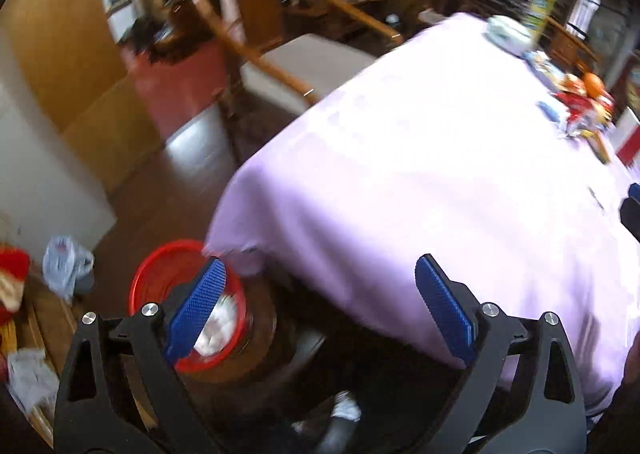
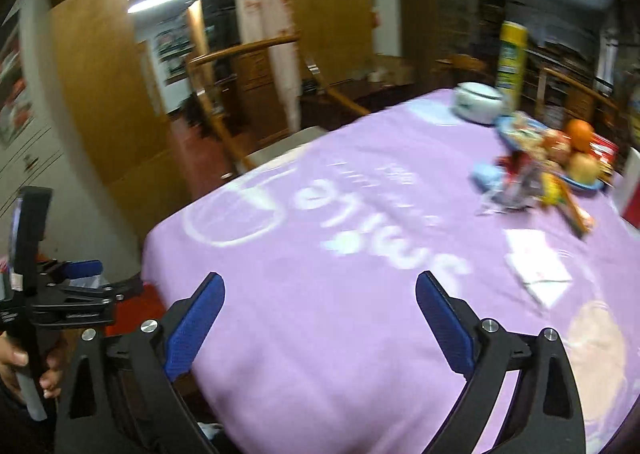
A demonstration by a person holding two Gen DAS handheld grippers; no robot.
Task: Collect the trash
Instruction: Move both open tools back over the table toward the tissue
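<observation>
Grippers (image 1: 320,306) (image 2: 320,318) tilted downward, jaws wide.

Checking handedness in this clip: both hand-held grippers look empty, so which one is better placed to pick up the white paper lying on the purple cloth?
Right, probably. The white paper lies just beyond the right hand-held gripper, whose jaws stand open and empty. The left hand-held gripper hangs over the table's edge by the red bin.

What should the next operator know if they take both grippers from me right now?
Left gripper: open, empty, above the red bin on the floor by the table's corner.
Right gripper: open, empty, over the purple tablecloth.
Done: something pale already lies in the bin.
Left: crumpled wrappers beside the fruit plate, white paper nearer the right gripper. Leave the fruit.
</observation>
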